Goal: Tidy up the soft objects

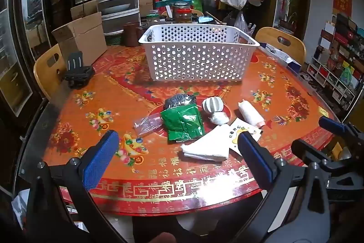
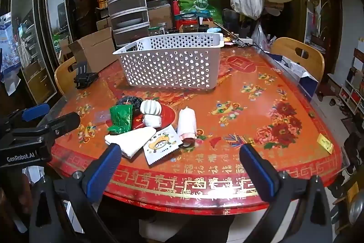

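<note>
Left gripper (image 1: 175, 145): jaws spread wide, holding nothing; raised over near table edge, blue pads (image 1: 100, 158) facing inward; also seen at left edge of right wrist view.
Right gripper (image 2: 179, 161): jaws spread wide, holding nothing; raised over near table edge; also seen at right edge of left wrist view.
Table (image 2: 261, 92): round, red-orange printed cover with flower motifs and gold characters along rim.
Basket (image 1: 198, 54): white, perforated walls, upright at far middle of table, well apart from soft items; contents cannot be told.
Green pouch (image 1: 183, 125): crinkled, flat on table, near edge overlapping dark knitted item (image 1: 179, 100).
Clear bag (image 1: 146, 123): just left of green pouch, touching it.
Striped ball (image 1: 212, 105): grey-white, right of dark knitted item, touching small white bundle (image 1: 219, 118) in front.
White roll (image 1: 250, 114): lying on side, pink end toward near edge, right of bundle.
Folded white cloth (image 1: 204, 147): nearest left gripper, between its fingers in view, corner against printed packet (image 2: 162, 145).
Printed packet: white with yellow cartoon figure, flat, beside pink end of roll.
Cardboard box (image 1: 82, 38): open, far left of table.
Black stand (image 1: 78, 73): in front of cardboard box.
Wooden chairs (image 2: 300, 56): one at left, one at right of table.
</note>
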### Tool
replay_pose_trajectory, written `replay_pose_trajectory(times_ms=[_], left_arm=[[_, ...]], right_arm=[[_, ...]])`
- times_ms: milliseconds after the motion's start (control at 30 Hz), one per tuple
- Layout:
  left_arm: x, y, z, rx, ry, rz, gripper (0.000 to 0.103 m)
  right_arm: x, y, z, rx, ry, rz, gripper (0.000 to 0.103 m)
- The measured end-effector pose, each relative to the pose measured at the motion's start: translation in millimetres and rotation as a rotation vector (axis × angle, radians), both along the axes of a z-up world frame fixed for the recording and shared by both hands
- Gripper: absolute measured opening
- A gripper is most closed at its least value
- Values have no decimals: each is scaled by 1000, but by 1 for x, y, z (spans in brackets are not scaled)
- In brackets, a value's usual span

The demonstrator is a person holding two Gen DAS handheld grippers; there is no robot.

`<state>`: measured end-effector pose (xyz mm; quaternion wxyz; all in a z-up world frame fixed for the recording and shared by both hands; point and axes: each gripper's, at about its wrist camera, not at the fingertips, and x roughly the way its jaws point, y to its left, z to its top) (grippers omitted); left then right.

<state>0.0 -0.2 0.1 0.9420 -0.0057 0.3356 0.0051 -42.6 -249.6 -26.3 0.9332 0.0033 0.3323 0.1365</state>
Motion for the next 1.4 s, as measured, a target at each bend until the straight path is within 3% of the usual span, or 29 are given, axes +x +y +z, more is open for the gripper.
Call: replay_pose_trajectory(times_ms=[1400], left_arm=[[-10, -4, 11, -1, -33, 0, 103]], right_arm=[[-5, 2, 2, 4, 9, 18, 103]])
